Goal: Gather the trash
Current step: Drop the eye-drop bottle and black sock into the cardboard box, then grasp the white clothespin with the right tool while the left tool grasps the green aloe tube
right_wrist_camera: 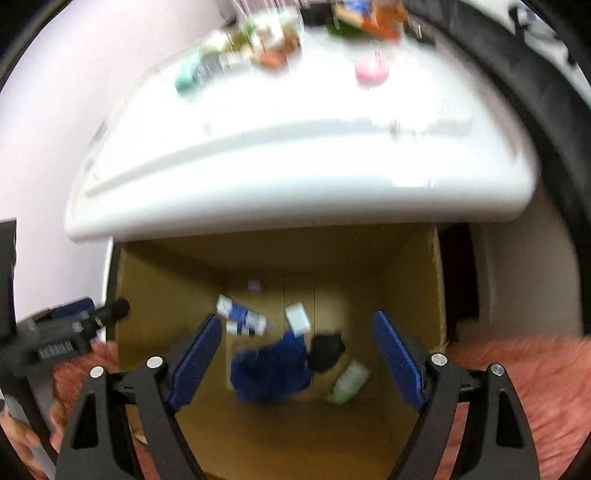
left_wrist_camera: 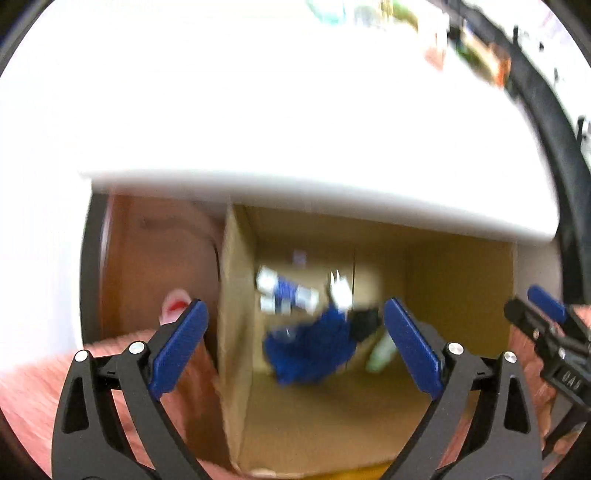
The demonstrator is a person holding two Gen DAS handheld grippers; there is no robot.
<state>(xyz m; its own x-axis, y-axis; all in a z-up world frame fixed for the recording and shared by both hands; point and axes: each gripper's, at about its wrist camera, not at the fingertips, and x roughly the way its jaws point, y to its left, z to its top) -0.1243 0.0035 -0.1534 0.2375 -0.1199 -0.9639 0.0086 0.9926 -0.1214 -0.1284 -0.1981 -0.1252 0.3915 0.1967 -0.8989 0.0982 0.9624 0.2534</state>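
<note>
A brown cardboard box [left_wrist_camera: 458, 295] [right_wrist_camera: 155, 295] stands on the floor under the white table's front edge. Inside lie a crumpled blue wrapper [left_wrist_camera: 310, 347] [right_wrist_camera: 271, 367], a blue-and-white packet [left_wrist_camera: 284, 293] [right_wrist_camera: 242, 319], a small white piece [right_wrist_camera: 297, 317], a black item [right_wrist_camera: 325, 350] and a pale green bottle [right_wrist_camera: 349, 382]. My left gripper [left_wrist_camera: 295, 343] is open and empty above the box. My right gripper [right_wrist_camera: 297, 360] is open and empty above the box; it also shows in the left wrist view [left_wrist_camera: 546, 321]. Both views are blurred.
The white table [right_wrist_camera: 295, 177] carries a pink round item [right_wrist_camera: 371, 68], a teal-capped bottle [right_wrist_camera: 195, 72] and colourful packets [right_wrist_camera: 365, 18] at the back. A pink fluffy rug [right_wrist_camera: 535, 387] lies around the box. A brown wooden surface [left_wrist_camera: 155, 266] is left of the box.
</note>
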